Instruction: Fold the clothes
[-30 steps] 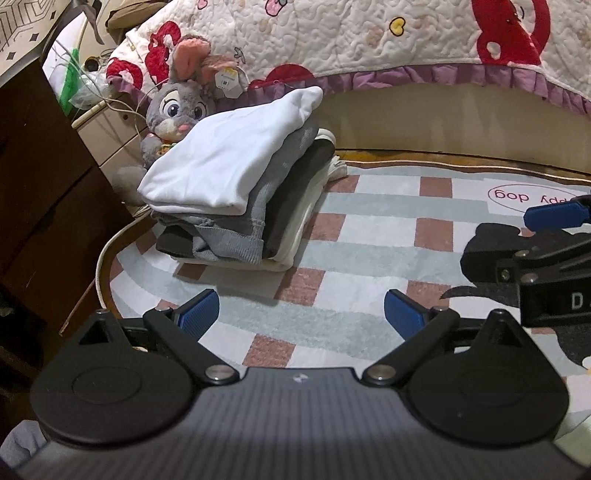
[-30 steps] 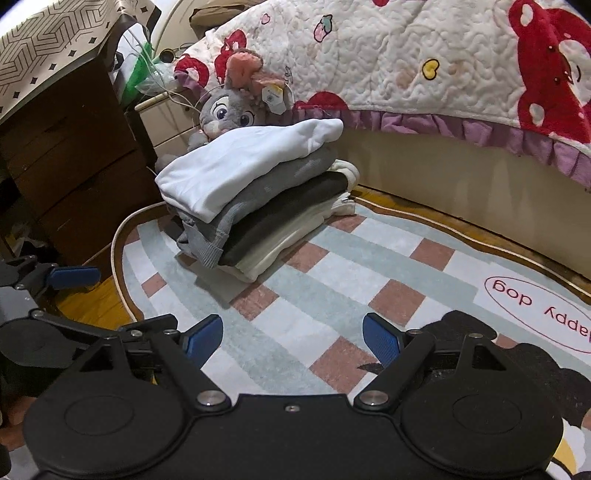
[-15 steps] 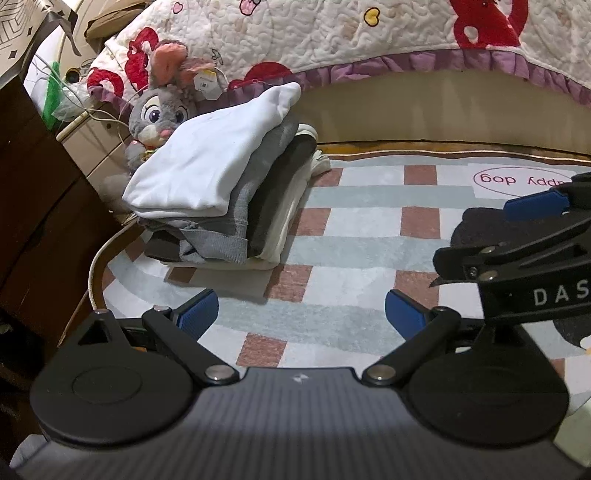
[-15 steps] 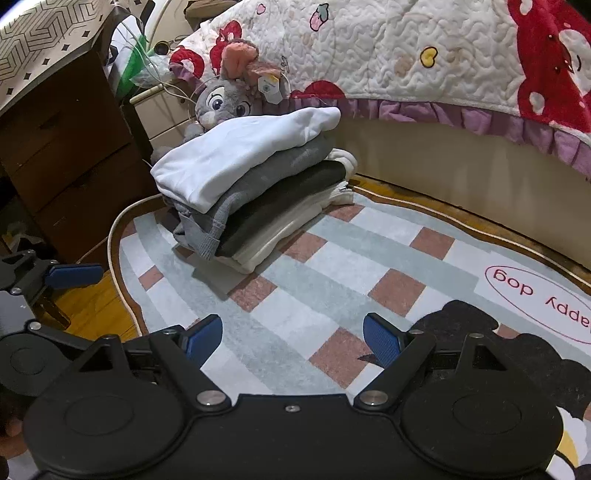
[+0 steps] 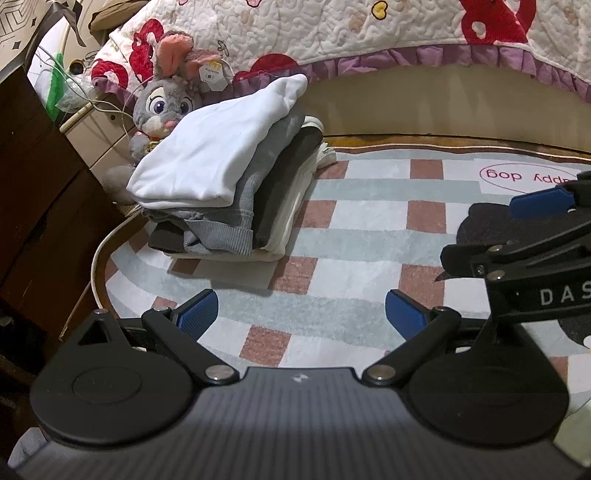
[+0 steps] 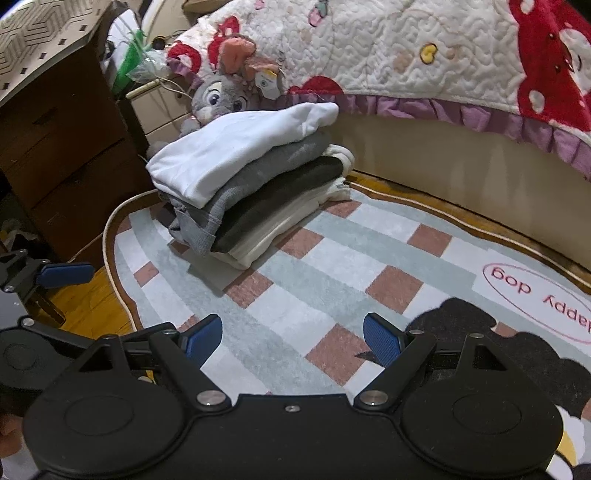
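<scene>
Counts: 1 stack of folded clothes (image 5: 229, 192) sitting on the rug (image 5: 369, 236), showing 4 layers: 1 white top piece (image 5: 218, 155), 1 grey knit (image 5: 258, 192), 1 dark grey piece (image 5: 284, 184), 1 cream piece (image 5: 295, 218) at the bottom; possibly more hiding underneath, can't tell. 1 plush bunny (image 5: 166, 99) leaning behind the stack. 1 quilt (image 5: 332, 33) hanging over the bed edge. 1 dark wooden dresser (image 6: 66, 147) standing left. 2 grippers showing: left gripper (image 5: 300, 314), right gripper (image 6: 293, 338), each spreading 2 blue pads.
</scene>
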